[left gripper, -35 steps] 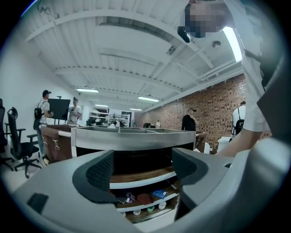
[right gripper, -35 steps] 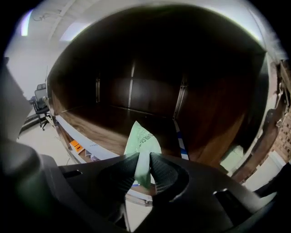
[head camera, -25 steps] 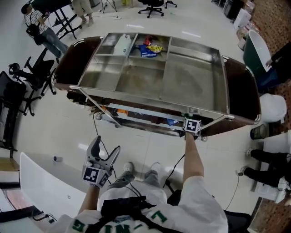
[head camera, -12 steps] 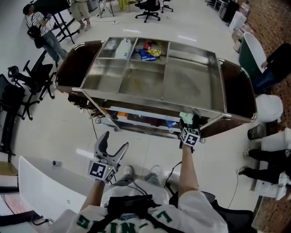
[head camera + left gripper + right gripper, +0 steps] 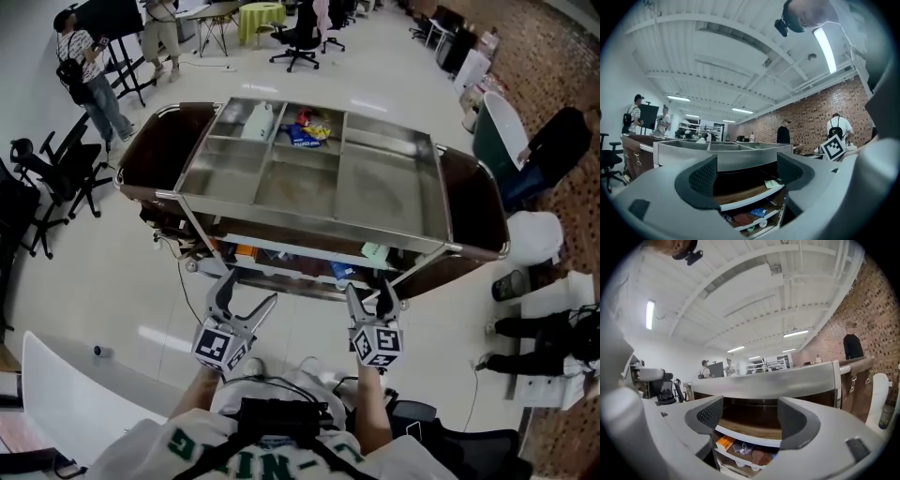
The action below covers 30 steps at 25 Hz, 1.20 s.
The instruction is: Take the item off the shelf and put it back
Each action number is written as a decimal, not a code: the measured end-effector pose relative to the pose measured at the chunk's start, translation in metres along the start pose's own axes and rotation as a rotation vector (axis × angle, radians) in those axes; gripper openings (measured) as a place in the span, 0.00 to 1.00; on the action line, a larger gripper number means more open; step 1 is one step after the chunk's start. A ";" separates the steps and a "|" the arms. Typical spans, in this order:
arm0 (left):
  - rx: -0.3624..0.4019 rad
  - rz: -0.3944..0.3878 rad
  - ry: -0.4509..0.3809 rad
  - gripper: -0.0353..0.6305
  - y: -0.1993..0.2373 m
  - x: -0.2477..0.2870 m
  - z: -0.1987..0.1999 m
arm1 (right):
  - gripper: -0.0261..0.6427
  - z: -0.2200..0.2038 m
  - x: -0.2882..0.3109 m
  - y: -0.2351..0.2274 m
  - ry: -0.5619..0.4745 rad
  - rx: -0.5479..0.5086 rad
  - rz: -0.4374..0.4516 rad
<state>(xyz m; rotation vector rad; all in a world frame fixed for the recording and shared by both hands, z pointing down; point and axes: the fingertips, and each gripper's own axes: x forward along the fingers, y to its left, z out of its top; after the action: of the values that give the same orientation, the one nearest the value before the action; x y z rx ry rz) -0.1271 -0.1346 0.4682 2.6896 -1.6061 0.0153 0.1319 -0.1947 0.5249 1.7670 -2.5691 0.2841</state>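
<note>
1. The pale green item [image 5: 375,251] is lying flat on the trolley's upper shelf [image 5: 739,196]. It sits right of centre in the head view, near the shelf's front edge and just under the steel top tray [image 5: 384,187]. The left gripper view is also catching it [image 5: 772,183], low and right of centre. Nothing is touching it.
2. Judgement: the item is resting where it belongs, so the put-back step looks done.
3. The right hand-held gripper [image 5: 369,298] is hovering just below the item in the head view, apart from the shelf. Its jaws have just been opening and are now standing wide. Its own view [image 5: 751,414] is showing only the shelf opening between them, with nothing held.
4. Likely reason: the wide jaws are letting go cleanly, and standing clear of the shelf edge avoids dragging the item out.
5. The left hand-held gripper [image 5: 246,298] is sitting at lower centre-left, well short of the trolley. Its jaws are spread and empty [image 5: 746,171], and it appears to be idling out of the way.
6. Both are pointing level at the shelves, probably for a straight reach in.
7. An orange packet [image 5: 724,442] and a blue packet [image 5: 758,212] are lying untouched on the lower shelves.
</note>
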 end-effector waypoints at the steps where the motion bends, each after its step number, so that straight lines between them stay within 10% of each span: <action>1: 0.002 -0.010 -0.003 0.62 0.001 -0.001 0.000 | 0.62 0.012 -0.009 0.011 -0.029 -0.011 0.012; 6: 0.005 -0.022 -0.019 0.62 0.013 -0.007 0.004 | 0.61 0.058 -0.043 0.060 -0.137 -0.143 0.056; 30: -0.106 -0.046 -0.065 0.62 0.025 -0.036 0.012 | 0.57 0.072 -0.061 0.095 -0.172 -0.098 0.102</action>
<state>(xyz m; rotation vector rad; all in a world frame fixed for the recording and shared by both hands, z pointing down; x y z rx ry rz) -0.1667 -0.1149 0.4556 2.6719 -1.5141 -0.1541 0.0724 -0.1165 0.4342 1.6998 -2.7414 0.0056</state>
